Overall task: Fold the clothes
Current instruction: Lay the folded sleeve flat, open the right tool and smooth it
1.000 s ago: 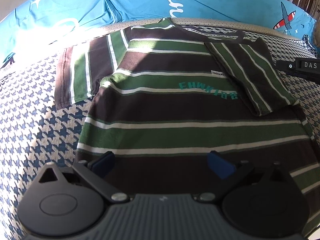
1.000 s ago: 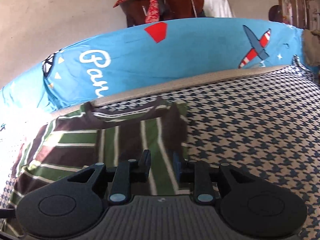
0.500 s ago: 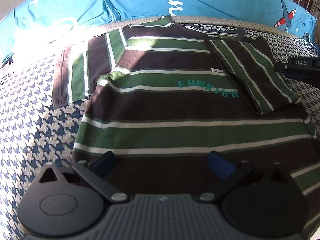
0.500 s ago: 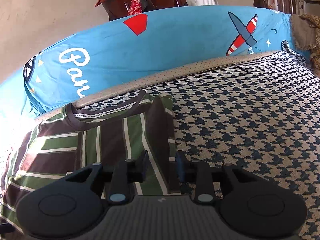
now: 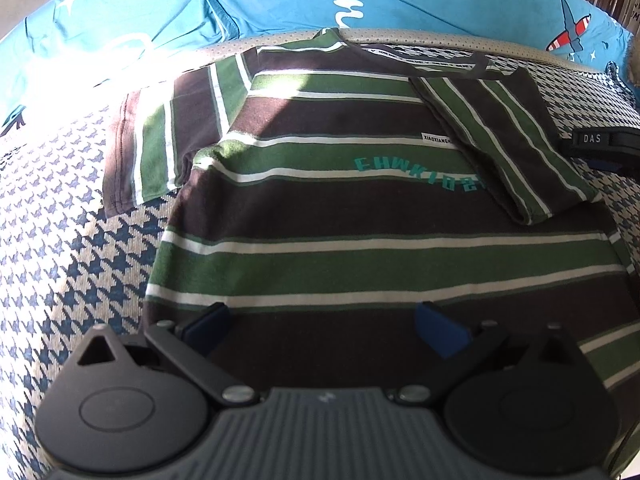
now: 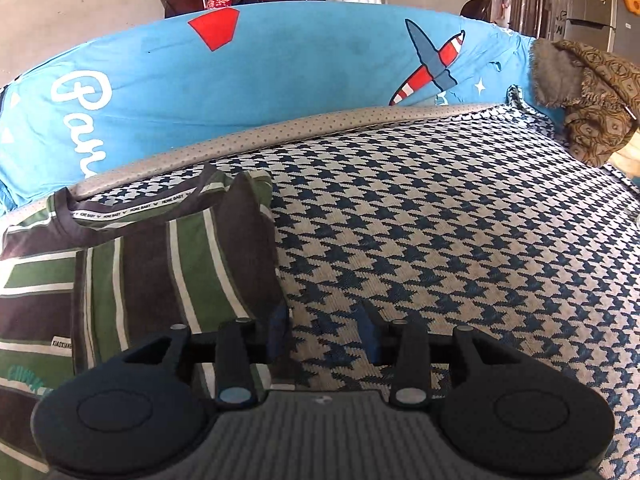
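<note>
T-shirt, brown and green bands with thin white stripes, teal lettering; bed cover, navy-and-cream houndstooth; bedding, sky blue with red-and-white plane print, white script.

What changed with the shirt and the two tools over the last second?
The right tool opened, let go of the folded sleeve and shifted right over the houndstooth cover. The left tool stayed open above the striped shirt, whose other sleeve still lies spread out.
</note>
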Motion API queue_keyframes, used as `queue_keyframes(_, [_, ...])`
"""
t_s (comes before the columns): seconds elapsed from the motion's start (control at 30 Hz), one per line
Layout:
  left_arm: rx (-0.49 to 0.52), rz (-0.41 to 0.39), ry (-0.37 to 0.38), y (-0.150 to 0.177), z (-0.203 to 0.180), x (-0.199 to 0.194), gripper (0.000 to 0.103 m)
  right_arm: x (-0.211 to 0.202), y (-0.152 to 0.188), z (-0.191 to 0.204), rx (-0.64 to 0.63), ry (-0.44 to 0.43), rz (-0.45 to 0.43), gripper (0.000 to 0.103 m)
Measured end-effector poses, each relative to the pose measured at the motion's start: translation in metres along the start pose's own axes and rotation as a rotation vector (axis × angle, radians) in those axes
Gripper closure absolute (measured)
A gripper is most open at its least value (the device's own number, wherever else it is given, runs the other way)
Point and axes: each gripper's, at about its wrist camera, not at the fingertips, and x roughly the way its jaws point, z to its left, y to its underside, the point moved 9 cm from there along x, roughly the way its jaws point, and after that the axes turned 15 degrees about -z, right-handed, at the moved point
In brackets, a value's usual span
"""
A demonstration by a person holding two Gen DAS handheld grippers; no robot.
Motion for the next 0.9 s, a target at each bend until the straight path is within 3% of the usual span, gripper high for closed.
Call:
queue_keyframes(0.23, [0.002,0.002,-0.001,0.0,0.0,0.001,0.0,-0.006,-0.001,-0.013,0.047,0.033,0.017,0.065])
queue_keyframes(0.9, [0.025,-0.025,-0.008,-0.001,-0.003,-0.007,0.0,-0.077,0.015,0.037,0.087,-0.153,0.084,0.062])
